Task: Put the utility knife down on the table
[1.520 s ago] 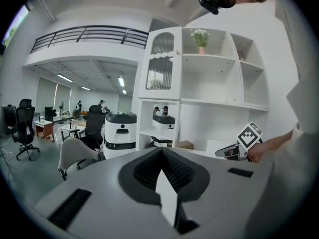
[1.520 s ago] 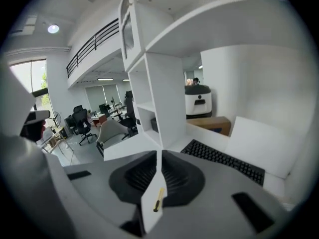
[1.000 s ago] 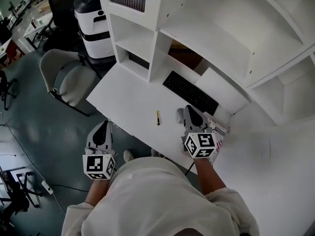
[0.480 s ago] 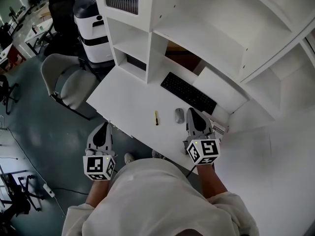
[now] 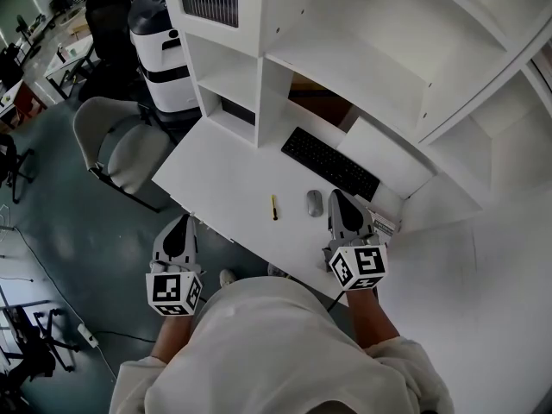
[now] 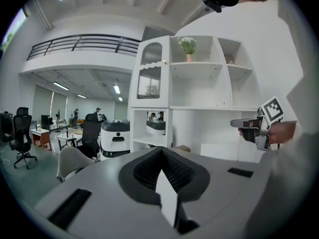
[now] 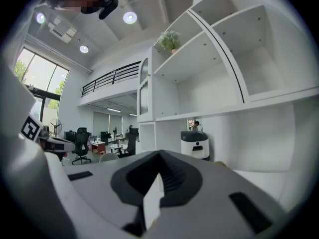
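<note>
The utility knife (image 5: 273, 207), small and yellow, lies on the white table (image 5: 224, 179) near its front edge, with no gripper touching it. My right gripper (image 5: 339, 198) hovers to the right of it, just past a grey mouse (image 5: 315, 202), and is shut with nothing in it (image 7: 160, 156). My left gripper (image 5: 180, 221) is held off the table's front-left edge over the floor, also shut and empty (image 6: 162, 151). The knife shows in neither gripper view. The left gripper view catches the right gripper (image 6: 256, 126) at its right edge.
A black keyboard (image 5: 332, 163) lies behind the mouse. White shelving (image 5: 267, 76) rises along the table's back. A small printed box (image 5: 382, 226) sits at the right gripper's side. A grey chair (image 5: 121, 141) and a white machine (image 5: 159, 46) stand to the left.
My right gripper has drawn away to the right and up, uncovering the mouse. The knife and my left gripper have stayed where they were.
</note>
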`<state>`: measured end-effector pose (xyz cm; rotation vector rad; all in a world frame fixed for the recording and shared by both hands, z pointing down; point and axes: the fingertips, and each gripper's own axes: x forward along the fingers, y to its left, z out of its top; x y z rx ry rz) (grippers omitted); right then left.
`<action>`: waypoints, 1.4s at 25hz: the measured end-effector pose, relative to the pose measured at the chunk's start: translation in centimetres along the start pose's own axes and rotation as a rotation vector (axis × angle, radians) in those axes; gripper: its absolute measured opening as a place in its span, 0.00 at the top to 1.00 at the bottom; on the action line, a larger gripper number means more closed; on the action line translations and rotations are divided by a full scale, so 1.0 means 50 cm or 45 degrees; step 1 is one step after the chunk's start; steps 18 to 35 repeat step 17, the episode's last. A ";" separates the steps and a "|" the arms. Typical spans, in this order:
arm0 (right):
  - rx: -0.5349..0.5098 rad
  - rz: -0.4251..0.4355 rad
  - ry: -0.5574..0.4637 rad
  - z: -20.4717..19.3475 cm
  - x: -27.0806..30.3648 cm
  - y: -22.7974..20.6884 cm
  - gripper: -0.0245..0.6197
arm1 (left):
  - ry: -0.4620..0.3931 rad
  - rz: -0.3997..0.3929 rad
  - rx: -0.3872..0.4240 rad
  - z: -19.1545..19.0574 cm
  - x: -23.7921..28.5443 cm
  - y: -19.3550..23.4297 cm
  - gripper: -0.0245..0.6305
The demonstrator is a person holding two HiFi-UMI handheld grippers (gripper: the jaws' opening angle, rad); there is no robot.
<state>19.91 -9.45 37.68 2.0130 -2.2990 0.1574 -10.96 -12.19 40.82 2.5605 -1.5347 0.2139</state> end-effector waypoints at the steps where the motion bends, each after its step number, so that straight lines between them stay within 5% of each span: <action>1: -0.001 0.001 -0.002 0.002 0.001 0.000 0.96 | 0.000 0.000 0.001 0.001 0.001 0.000 0.96; 35: -0.001 0.030 -0.001 0.001 0.021 0.001 0.96 | 0.008 0.009 -0.004 -0.004 0.016 0.005 0.96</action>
